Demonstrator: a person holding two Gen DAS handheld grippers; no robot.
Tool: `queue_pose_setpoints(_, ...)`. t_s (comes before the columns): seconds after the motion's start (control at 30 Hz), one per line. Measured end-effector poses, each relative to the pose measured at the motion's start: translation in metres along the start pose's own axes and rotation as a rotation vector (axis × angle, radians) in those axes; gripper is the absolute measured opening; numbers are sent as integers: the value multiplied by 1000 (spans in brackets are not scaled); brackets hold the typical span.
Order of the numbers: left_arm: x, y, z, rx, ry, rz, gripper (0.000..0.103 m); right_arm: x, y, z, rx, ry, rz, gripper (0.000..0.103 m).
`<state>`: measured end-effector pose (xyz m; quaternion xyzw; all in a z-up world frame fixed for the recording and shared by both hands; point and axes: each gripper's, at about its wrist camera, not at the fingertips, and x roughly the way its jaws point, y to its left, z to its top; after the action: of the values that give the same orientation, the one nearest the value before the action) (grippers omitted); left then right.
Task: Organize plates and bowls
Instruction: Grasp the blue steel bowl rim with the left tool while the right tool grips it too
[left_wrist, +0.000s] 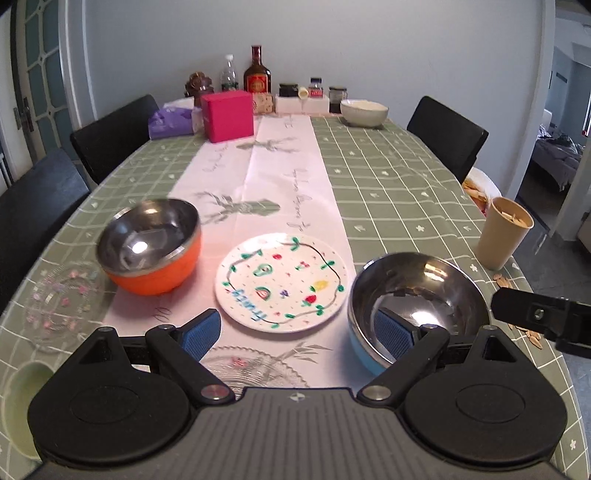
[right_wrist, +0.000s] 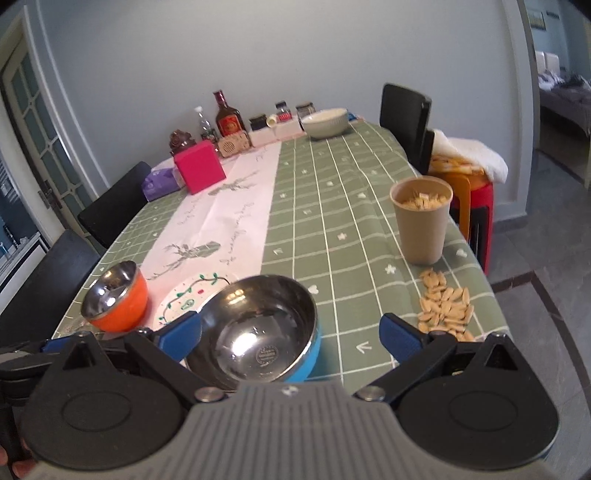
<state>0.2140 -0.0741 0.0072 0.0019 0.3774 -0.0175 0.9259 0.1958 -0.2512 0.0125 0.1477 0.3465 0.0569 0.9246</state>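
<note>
Both hand-held grippers, left (left_wrist: 297, 334) and right (right_wrist: 291, 332), spread, empty; blue bowl (right_wrist: 258, 328) near edge hidden behind them; glass plate (left_wrist: 255, 363) half cut off.

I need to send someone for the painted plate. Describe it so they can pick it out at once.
Start at the long table under the green checked tablecloth and follow the pale runner down its middle to the near end. The painted plate lies flat there, between the orange bowl and the blue bowl. It alone is white, with hand-painted fruit and a green vine border.
</note>
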Motion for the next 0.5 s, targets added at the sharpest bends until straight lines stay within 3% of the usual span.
queue_pose_setpoints(0.07,11,-2,0,-14,39,-33,103,8,-5,0,12,10,5,85)
queue_pose_setpoints(0.17,27,-5,0,-32,82,-91,86,16,-12,-1,28,9,29,73)
queue_pose_setpoints(0.23,36,-6,1,-75,105,-82,78,21,-19,-2,35,12,87,48)
queue_pose_setpoints(0.27,40,-6,1,-96,117,-83,76,24,-22,-3,49,22,101,42)
queue_pose_setpoints(0.4,55,-4,2,-160,159,-109,67,37,-30,-4,84,52,60,42)
queue_pose_setpoints(0.5,64,-4,1,-188,194,-113,59,48,-31,-4,96,83,71,33)
